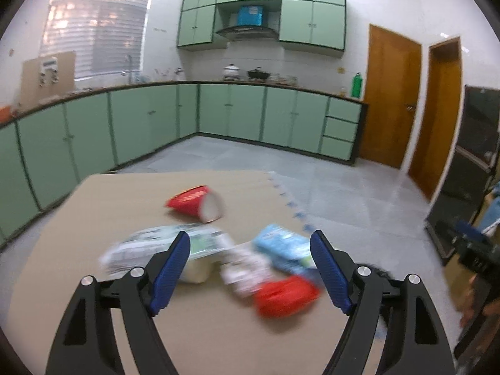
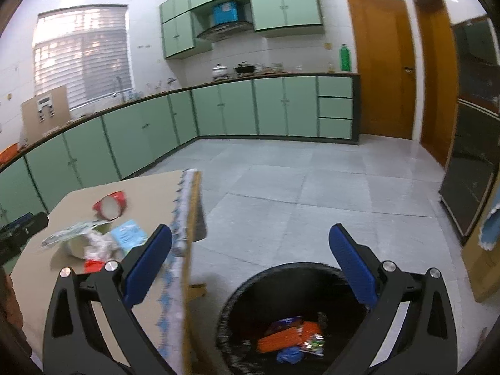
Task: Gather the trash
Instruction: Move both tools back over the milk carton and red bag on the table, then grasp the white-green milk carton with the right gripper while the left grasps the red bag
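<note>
Both claws wide and empty, trash waiting on the worktop.
Your left claw (image 1: 250, 243) hangs over the trash (image 1: 218, 250) (blurred wrappers, red cups) on the worktop (image 1: 93, 218); your right claw (image 2: 250, 237) is above the bin (image 2: 293, 312), which holds some wrappers.

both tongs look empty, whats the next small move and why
Probably bring the left tongs down onto the blurred red piece lying nearest them and close. Both tongs stand open with nothing between the pads, the right tongs are above the black bin that already holds wrappers, and a red cup and packets remain on the table.
</note>
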`<state>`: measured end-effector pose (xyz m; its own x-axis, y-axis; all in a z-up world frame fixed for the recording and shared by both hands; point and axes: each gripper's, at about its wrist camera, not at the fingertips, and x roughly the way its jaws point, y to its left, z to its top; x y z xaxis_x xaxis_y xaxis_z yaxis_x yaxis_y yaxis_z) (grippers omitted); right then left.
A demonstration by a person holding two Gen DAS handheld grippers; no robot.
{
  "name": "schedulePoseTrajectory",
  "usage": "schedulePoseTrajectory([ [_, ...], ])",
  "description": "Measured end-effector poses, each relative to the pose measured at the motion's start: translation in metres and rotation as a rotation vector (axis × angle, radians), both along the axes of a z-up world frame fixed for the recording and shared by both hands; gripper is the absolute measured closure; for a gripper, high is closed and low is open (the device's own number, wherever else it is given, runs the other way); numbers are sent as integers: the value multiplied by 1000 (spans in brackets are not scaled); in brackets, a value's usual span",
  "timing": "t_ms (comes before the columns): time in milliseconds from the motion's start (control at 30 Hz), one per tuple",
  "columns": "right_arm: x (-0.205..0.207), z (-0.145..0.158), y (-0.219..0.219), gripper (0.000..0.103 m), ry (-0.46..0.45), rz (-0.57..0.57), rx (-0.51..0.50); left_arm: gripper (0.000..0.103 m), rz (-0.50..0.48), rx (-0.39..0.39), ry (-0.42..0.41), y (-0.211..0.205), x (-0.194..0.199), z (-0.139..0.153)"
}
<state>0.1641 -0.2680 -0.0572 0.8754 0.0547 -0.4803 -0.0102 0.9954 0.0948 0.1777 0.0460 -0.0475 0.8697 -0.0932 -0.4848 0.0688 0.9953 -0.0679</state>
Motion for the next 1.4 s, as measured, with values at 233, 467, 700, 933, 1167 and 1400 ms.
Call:
schedulePoseTrajectory([
  [233,21,-15,61,5,34,127,-12,25,78,14,45,40,-6,-20],
  [467,53,-37,98,5,98,244,-41,25,123,-3,81,54,4,-39],
  [700,76,-57,113,6,155,307,-95,25,106,4,109,42,14,-55],
  [933,88,-68,112,10,224,364,-78,25,121,9,130,39,30,-61],
  [1167,94,-70,118,26,246,407,-127,25,125,16,150,34,41,-67],
  [1400,97,-70,123,49,255,437,-153,25,123,13,156,31,40,-67],
])
